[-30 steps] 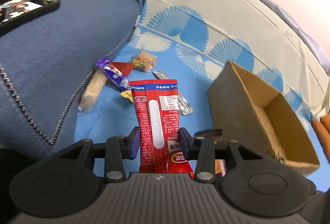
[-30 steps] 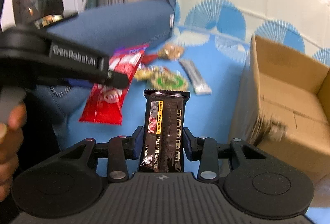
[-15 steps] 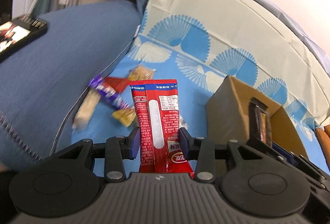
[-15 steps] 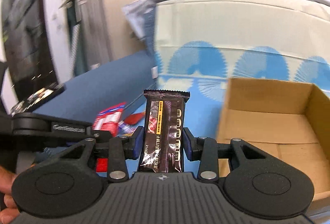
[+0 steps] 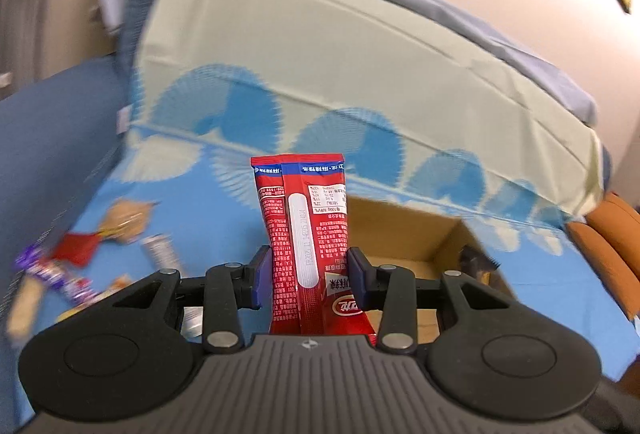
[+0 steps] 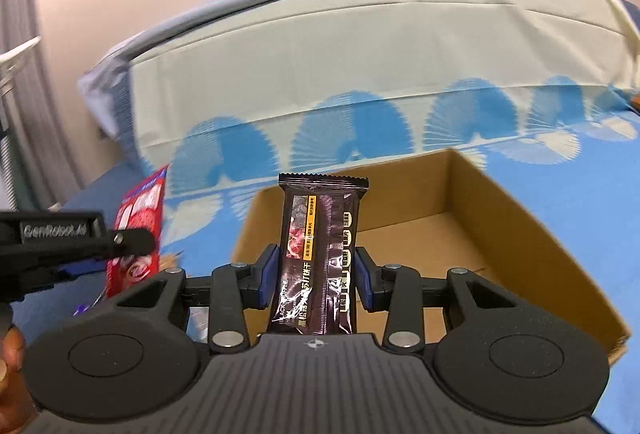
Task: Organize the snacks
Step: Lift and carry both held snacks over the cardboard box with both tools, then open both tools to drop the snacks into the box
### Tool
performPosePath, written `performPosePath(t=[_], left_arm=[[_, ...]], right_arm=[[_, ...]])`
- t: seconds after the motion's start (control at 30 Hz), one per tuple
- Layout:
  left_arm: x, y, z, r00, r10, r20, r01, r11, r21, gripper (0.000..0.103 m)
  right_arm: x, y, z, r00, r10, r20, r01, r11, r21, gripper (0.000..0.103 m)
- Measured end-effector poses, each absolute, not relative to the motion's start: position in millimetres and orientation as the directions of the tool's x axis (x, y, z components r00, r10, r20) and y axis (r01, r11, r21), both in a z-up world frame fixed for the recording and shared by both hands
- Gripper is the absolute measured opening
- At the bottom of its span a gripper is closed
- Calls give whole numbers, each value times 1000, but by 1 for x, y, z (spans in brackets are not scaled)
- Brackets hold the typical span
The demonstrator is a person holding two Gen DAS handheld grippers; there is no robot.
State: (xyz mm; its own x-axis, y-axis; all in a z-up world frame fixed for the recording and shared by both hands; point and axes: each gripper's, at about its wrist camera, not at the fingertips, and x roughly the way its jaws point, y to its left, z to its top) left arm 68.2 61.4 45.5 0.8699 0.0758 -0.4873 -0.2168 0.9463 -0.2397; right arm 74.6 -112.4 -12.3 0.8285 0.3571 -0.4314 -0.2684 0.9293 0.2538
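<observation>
My left gripper [image 5: 308,274] is shut on a red snack packet [image 5: 306,230], held upright above the near edge of an open cardboard box [image 5: 404,230]. My right gripper [image 6: 316,276] is shut on a dark chocolate biscuit packet [image 6: 320,250], held over the same box [image 6: 500,234], whose inside looks bare. In the right wrist view the left gripper [image 6: 120,240] with the red packet [image 6: 138,226] shows at the left. In the left wrist view the dark packet's tip [image 5: 476,264] shows over the box.
Several loose snacks lie on the blue bedsheet at the left, among them a purple bar [image 5: 60,276], a red wrapper [image 5: 78,248] and a tan biscuit pack [image 5: 126,220]. A pale folded quilt [image 5: 320,46] lies behind. An orange cushion [image 5: 612,238] is at the right.
Both grippers have risen and moved toward the box with their packets. The box now sits straight ahead of each, and the loose snacks have slid to the left of view.
</observation>
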Motion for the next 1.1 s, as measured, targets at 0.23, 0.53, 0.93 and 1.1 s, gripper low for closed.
performPosePath(t=[0.23, 0.53, 0.93, 1.1], left_arm=[[121, 19, 53, 893, 1, -450, -108, 971, -211, 44], [154, 2, 62, 892, -65, -447, -19, 983, -181, 75], [44, 103, 29, 918, 184, -352, -193, 981, 10, 27], [9, 197, -6, 850, 337, -406, -338, 939, 71, 19]], right_arm=[[85, -142, -16, 868, 258, -424, -140, 947, 289, 41], [85, -168, -10, 914, 13, -406, 98, 963, 250, 74], [76, -146, -9, 917, 82, -390, 8, 974, 225, 70], [58, -138, -1, 912, 240, -334, -153, 952, 266, 49]])
